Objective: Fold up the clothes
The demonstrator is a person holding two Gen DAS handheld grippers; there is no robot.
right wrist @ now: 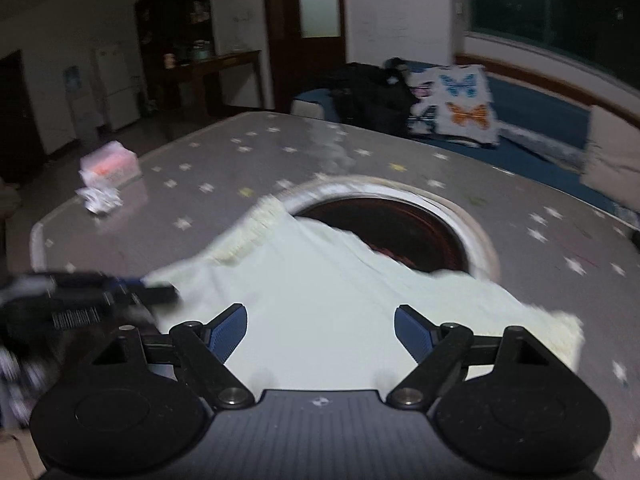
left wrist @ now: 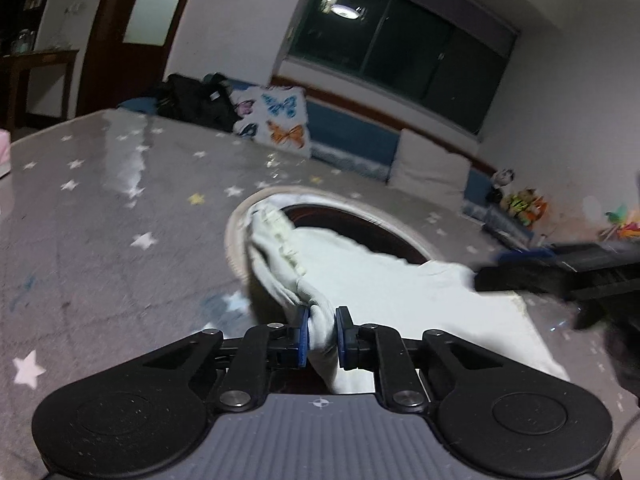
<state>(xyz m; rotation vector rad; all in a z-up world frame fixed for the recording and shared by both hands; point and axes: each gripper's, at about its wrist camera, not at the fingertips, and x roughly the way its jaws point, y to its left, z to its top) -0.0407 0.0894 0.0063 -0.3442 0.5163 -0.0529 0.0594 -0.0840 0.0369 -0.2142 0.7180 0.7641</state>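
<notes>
Left gripper (left wrist: 322, 332): jaws nearly together, blue pads pinching a bunched fold of the pale garment (left wrist: 360, 276); cloth rises from the pinch in a gathered ridge towards a ruffled hem.
Right gripper (right wrist: 320, 332): jaws spread wide, nothing between the pads; hangs just above the flat middle of the garment, contact cannot be told.
Garment: cream-white, spread on the table (left wrist: 100, 200); its far edge drapes partly over the round opening (right wrist: 384, 228); frilled edge at left in the right wrist view, another frilled corner at right.
Round opening: set in the tabletop, pale rim, dark reddish inside, something red low within, too dim to name.
Table: grey cover with white and yellow stars, glare streak across it.
Other gripper seen: the right one shows as a dark blur at right in the left wrist view; the left one blurred at left in the right wrist view.
Table clutter: pink-white box (right wrist: 110, 164) and crumpled wrapper (right wrist: 100, 198), well apart from the garment.
Background: butterfly cushion (left wrist: 276, 120), dark bag (left wrist: 196, 100), window (left wrist: 400, 52).
</notes>
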